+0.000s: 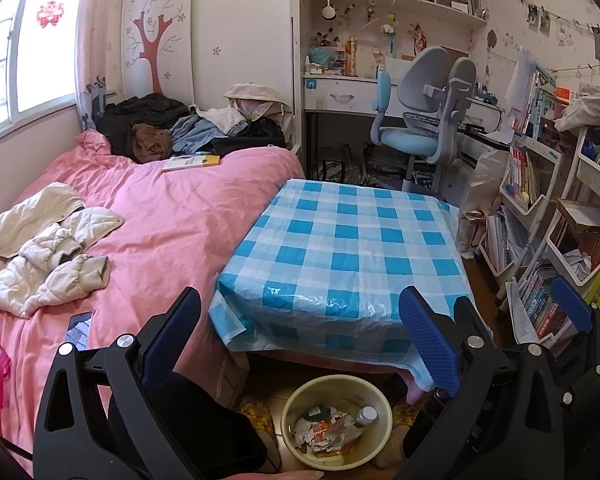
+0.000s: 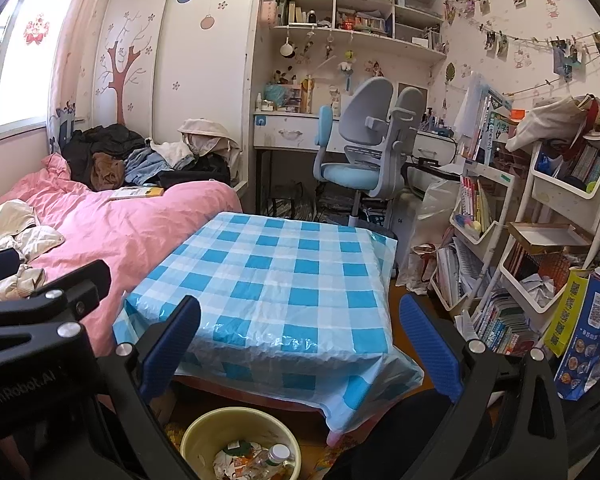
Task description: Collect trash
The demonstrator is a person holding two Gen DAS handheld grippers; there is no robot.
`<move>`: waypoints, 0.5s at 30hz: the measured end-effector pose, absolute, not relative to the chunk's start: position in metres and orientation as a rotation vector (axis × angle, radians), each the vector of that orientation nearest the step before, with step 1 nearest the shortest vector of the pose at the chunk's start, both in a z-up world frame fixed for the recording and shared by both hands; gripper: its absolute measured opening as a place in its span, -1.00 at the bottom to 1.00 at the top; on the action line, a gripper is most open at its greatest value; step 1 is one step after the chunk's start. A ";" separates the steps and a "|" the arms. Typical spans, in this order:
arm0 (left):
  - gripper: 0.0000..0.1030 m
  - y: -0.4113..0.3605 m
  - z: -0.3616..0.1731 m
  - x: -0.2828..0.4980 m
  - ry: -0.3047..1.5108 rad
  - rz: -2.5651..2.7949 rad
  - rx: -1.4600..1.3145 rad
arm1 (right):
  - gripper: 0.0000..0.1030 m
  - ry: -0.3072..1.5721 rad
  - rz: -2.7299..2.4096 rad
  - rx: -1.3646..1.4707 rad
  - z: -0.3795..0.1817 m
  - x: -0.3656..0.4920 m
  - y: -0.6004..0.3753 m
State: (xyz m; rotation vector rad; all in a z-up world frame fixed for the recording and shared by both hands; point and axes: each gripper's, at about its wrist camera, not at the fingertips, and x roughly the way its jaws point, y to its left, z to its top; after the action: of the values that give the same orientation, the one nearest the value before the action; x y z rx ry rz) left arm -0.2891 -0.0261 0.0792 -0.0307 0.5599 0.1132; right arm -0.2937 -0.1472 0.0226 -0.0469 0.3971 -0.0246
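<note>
A yellow bin (image 1: 300,400) stands on the floor below the table's near edge; it holds a clear plastic bottle (image 1: 352,424) with a white cap and crumpled wrappers (image 1: 312,432). It also shows in the right wrist view (image 2: 204,428), with the bottle (image 2: 270,460) inside. My left gripper (image 1: 300,336) is open and empty, above the bin. My right gripper (image 2: 300,340) is open and empty, above the table's near edge. The table (image 1: 340,248) has a blue-and-white checked plastic cover, also in the right wrist view (image 2: 276,280).
A pink bed (image 1: 160,216) with a cream jacket (image 1: 48,248), a book (image 1: 192,162) and piled clothes lies left. A blue-grey chair (image 1: 420,112) and desk stand behind the table. Full white shelf racks (image 2: 540,248) and bags crowd the right side.
</note>
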 end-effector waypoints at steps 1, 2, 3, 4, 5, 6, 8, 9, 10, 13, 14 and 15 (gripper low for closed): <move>0.86 -0.026 0.079 -0.289 0.561 0.113 -0.030 | 0.85 0.399 -0.023 -0.047 0.022 -0.293 -0.147; 0.86 -0.025 0.078 -0.288 0.563 0.112 -0.031 | 0.85 0.400 -0.022 -0.047 0.022 -0.292 -0.146; 0.86 -0.024 0.076 -0.287 0.566 0.112 -0.033 | 0.85 0.403 -0.020 -0.047 0.021 -0.292 -0.146; 0.86 -0.023 0.074 -0.286 0.567 0.110 -0.035 | 0.85 0.405 -0.018 -0.047 0.020 -0.291 -0.146; 0.86 -0.023 0.073 -0.286 0.564 0.110 -0.038 | 0.85 0.408 -0.017 -0.046 0.020 -0.290 -0.145; 0.86 -0.021 0.072 -0.287 0.556 0.103 -0.042 | 0.85 0.412 -0.016 -0.047 0.019 -0.289 -0.145; 0.86 -0.020 0.068 -0.285 0.564 0.079 -0.053 | 0.85 0.418 -0.014 -0.050 0.018 -0.286 -0.144; 0.86 -0.019 0.066 -0.284 0.573 0.065 -0.063 | 0.85 0.420 -0.014 -0.052 0.017 -0.285 -0.144; 0.86 -0.017 0.064 -0.284 0.574 0.059 -0.069 | 0.85 0.423 -0.014 -0.054 0.016 -0.284 -0.144; 0.86 -0.017 0.065 -0.285 0.548 0.098 -0.051 | 0.85 0.429 -0.021 -0.058 0.013 -0.280 -0.144; 0.86 -0.017 0.066 -0.285 0.541 0.109 -0.051 | 0.85 0.431 -0.022 -0.058 0.013 -0.279 -0.144; 0.86 -0.014 0.067 -0.284 0.536 0.118 -0.055 | 0.85 0.437 -0.026 -0.058 0.011 -0.276 -0.145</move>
State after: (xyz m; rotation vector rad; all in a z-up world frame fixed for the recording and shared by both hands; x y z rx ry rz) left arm -0.2837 -0.0141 0.0665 -0.0554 0.5358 0.1182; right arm -0.2763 -0.1452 0.0112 -0.0581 0.4367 -0.0256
